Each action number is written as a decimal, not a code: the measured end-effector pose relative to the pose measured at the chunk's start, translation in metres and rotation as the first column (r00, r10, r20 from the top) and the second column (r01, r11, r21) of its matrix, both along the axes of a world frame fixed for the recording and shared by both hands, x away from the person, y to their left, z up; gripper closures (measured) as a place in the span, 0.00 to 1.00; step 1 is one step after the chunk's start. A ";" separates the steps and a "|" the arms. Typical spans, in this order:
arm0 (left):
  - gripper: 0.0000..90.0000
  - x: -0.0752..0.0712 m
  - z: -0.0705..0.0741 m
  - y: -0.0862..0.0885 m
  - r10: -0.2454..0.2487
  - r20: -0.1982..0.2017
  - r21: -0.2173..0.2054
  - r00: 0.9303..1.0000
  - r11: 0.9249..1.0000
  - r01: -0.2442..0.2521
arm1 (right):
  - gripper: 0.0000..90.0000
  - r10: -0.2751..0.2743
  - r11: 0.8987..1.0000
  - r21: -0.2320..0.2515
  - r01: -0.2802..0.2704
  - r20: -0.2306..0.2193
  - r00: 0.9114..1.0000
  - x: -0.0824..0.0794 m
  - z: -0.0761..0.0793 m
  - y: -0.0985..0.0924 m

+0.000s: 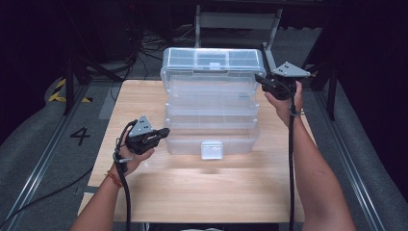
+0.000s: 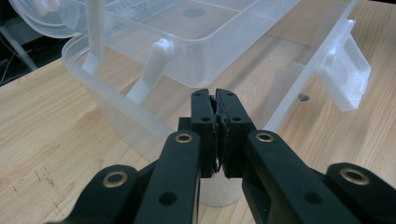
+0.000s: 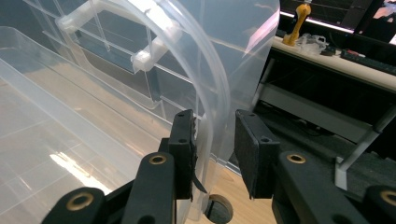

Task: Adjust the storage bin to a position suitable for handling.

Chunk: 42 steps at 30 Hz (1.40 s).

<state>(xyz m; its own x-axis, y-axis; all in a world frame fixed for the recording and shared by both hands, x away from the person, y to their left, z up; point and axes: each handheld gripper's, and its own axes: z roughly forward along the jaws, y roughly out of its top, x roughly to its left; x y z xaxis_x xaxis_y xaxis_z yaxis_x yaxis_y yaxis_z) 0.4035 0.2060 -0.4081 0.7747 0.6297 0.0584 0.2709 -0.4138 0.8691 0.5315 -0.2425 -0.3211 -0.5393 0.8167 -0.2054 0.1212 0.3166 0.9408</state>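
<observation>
We see the clear toolbox (image 1: 211, 108) open mid-desk (image 1: 202, 187). Our left gripper (image 2: 218, 109) rests at its front-left corner, fingers clenched empty. Our right gripper (image 3: 212, 140) straddles the raised lid (image 3: 219, 84), fingers released; contact is hard to make out.

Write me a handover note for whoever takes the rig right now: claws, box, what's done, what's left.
Left claw: shut, empty, at the front left corner of the box.
Right claw: jaws astride the edge of the lid at its right end; a gap shows on one side, so not clamped.
Box: clear plastic, on the table, lid raised upright at the back, tray lifted out on its arms.
Done: box opened.
Left: probably closing it or loading it; nothing visible inside.
</observation>
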 end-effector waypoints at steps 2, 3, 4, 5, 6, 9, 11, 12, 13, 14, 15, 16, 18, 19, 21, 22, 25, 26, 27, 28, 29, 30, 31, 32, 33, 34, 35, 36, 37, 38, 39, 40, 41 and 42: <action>0.96 0.000 0.000 0.000 0.000 0.000 0.003 1.000 1.000 0.000 | 0.77 -0.001 1.000 -0.013 0.001 0.006 1.000 0.001 0.000 0.000; 0.96 0.000 0.000 0.000 0.000 -0.001 0.003 1.000 1.000 0.000 | 0.77 -0.001 1.000 -0.013 0.001 0.006 1.000 0.001 0.000 0.000; 0.96 0.000 0.000 0.000 -0.001 -0.001 0.002 1.000 1.000 0.001 | 0.77 -0.002 1.000 -0.015 0.003 0.003 1.000 0.001 0.000 0.001; 0.96 0.000 0.000 0.000 -0.001 0.000 0.004 1.000 1.000 0.001 | 0.77 -0.004 1.000 -0.023 0.004 0.006 1.000 0.001 -0.001 0.001; 0.96 0.000 0.000 -0.001 0.001 -0.001 0.003 1.000 1.000 -0.001 | 0.77 -0.005 1.000 -0.022 0.005 0.009 1.000 0.002 -0.001 0.001; 0.96 0.000 0.000 -0.001 0.000 0.003 0.007 1.000 1.000 0.000 | 0.78 -0.011 1.000 -0.008 0.011 0.010 1.000 0.003 -0.003 0.001; 0.96 0.000 0.000 -0.001 0.002 0.001 0.006 1.000 1.000 -0.002 | 0.79 -0.014 1.000 -0.002 0.014 0.005 1.000 0.004 -0.003 0.002; 0.96 0.000 0.000 -0.001 0.000 0.001 0.006 1.000 1.000 0.000 | 0.79 -0.014 1.000 0.002 0.014 0.002 1.000 0.005 -0.003 0.001; 0.96 0.000 0.000 -0.001 0.000 0.003 0.007 1.000 1.000 0.000 | 0.79 -0.014 1.000 0.003 0.014 -0.003 1.000 0.007 -0.002 0.001; 0.96 0.000 0.000 -0.001 0.000 0.002 0.007 1.000 1.000 0.000 | 0.79 -0.013 1.000 0.001 0.013 -0.006 1.000 0.008 -0.001 0.001; 0.96 0.000 0.000 -0.001 0.000 0.001 0.005 1.000 1.000 0.000 | 0.79 -0.013 1.000 0.004 0.013 -0.009 1.000 0.009 0.000 0.001; 0.96 0.001 0.000 -0.001 -0.001 0.004 0.005 1.000 1.000 0.001 | 0.80 -0.010 1.000 0.007 0.010 -0.016 1.000 0.011 0.000 0.001; 0.96 0.001 -0.001 -0.001 -0.003 0.002 0.004 1.000 1.000 0.003 | 0.80 -0.007 1.000 0.012 0.008 -0.021 1.000 0.013 0.001 0.000; 0.96 0.001 -0.001 -0.001 -0.003 0.001 0.000 1.000 1.000 0.003 | 0.81 -0.007 1.000 0.017 0.007 -0.023 1.000 0.014 0.002 0.000; 0.96 0.002 -0.001 -0.001 -0.006 0.002 0.003 1.000 1.000 0.006 | 0.83 -0.009 1.000 0.016 0.009 -0.018 1.000 0.016 0.002 0.000; 0.96 0.003 -0.001 -0.001 -0.010 0.000 0.004 1.000 1.000 0.010 | 0.84 -0.008 0.999 0.033 0.009 -0.028 1.000 0.018 0.002 -0.001; 0.96 0.003 -0.002 -0.002 -0.011 0.000 0.002 1.000 1.000 0.011 | 0.85 -0.002 0.999 0.054 0.004 -0.038 0.999 0.022 0.002 -0.002; 0.96 0.003 -0.002 -0.002 -0.010 -0.001 0.002 1.000 1.000 0.010 | 0.85 -0.001 0.998 0.060 0.004 -0.040 0.999 0.024 0.002 -0.003; 0.96 0.003 -0.001 -0.002 -0.010 0.003 0.006 1.000 1.000 0.010 | 0.85 -0.002 0.998 0.061 0.005 -0.044 0.999 0.025 0.002 -0.003; 0.96 0.003 -0.001 -0.002 -0.010 0.003 0.005 1.000 1.000 0.010 | 0.85 -0.007 0.998 0.061 0.010 -0.044 0.999 0.027 0.002 -0.002; 0.96 0.003 -0.001 -0.002 -0.010 0.003 0.005 1.000 1.000 0.010 | 0.85 -0.013 0.998 0.055 0.016 -0.045 0.999 0.028 0.003 -0.001; 0.96 0.003 -0.002 -0.002 -0.010 0.000 0.001 1.000 1.000 0.010 | 0.85 -0.019 0.999 0.049 0.021 -0.040 0.999 0.028 0.003 0.000; 0.96 0.003 -0.002 -0.002 -0.012 0.001 0.000 1.000 1.000 0.012 | 0.86 -0.024 0.998 0.057 0.026 -0.041 0.999 0.029 0.002 0.001; 0.96 0.003 -0.002 -0.002 -0.012 0.001 0.000 1.000 1.000 0.012 | 0.86 -0.023 0.997 0.070 0.026 -0.047 0.999 0.031 0.002 0.000; 0.96 0.003 -0.002 -0.002 -0.012 0.001 0.000 1.000 1.000 0.012 | 0.86 -0.023 0.997 0.070 0.026 -0.047 0.999 0.031 0.002 0.000; 0.96 0.003 -0.002 -0.002 -0.013 0.001 0.000 1.000 1.000 0.013 | 0.86 -0.020 0.997 0.077 0.024 -0.053 0.998 0.032 0.002 -0.001; 0.96 0.004 -0.002 -0.002 -0.014 0.001 0.000 1.000 1.000 0.014 | 0.86 -0.019 0.996 0.083 0.023 -0.057 0.998 0.034 0.002 -0.001; 0.96 0.003 -0.002 -0.002 -0.012 -0.004 -0.007 1.000 1.000 0.012 | 0.86 -0.020 0.996 0.081 0.025 -0.056 0.998 0.035 0.002 0.000; 0.96 0.004 -0.002 -0.002 -0.013 -0.001 -0.004 1.000 1.000 0.013 | 0.86 -0.023 0.996 0.083 0.028 -0.060 0.998 0.036 0.002 0.000; 0.96 0.003 -0.003 -0.003 -0.011 -0.004 -0.006 1.000 1.000 0.011 | 0.86 -0.025 0.996 0.080 0.029 -0.062 0.998 0.037 0.002 0.000; 0.96 0.004 -0.003 -0.003 -0.011 0.002 0.000 1.000 1.000 0.011 | 0.86 -0.023 0.997 0.078 0.028 -0.064 0.998 0.037 0.003 0.000; 0.96 0.004 -0.003 -0.003 -0.010 0.002 0.000 1.000 1.000 0.010 | 0.86 -0.021 0.996 0.080 0.027 -0.067 0.998 0.038 0.003 0.000; 0.95 0.004 -0.003 -0.003 -0.011 0.003 0.000 1.000 1.000 0.011 | 0.87 -0.023 0.996 0.080 0.029 -0.070 0.997 0.039 0.003 0.000; 0.95 0.004 -0.003 -0.003 -0.011 0.003 0.000 1.000 1.000 0.011 | 0.87 -0.023 0.996 0.080 0.029 -0.070 0.997 0.039 0.003 0.000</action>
<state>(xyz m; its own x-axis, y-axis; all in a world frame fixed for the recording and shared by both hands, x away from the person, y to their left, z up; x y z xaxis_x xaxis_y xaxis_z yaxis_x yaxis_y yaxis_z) 0.4073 0.2031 -0.4107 0.7813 0.6212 0.0603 0.2641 -0.4166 0.8698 0.5710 -0.2423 -0.3182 -0.5285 0.8428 -0.1015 0.1937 0.2361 0.9522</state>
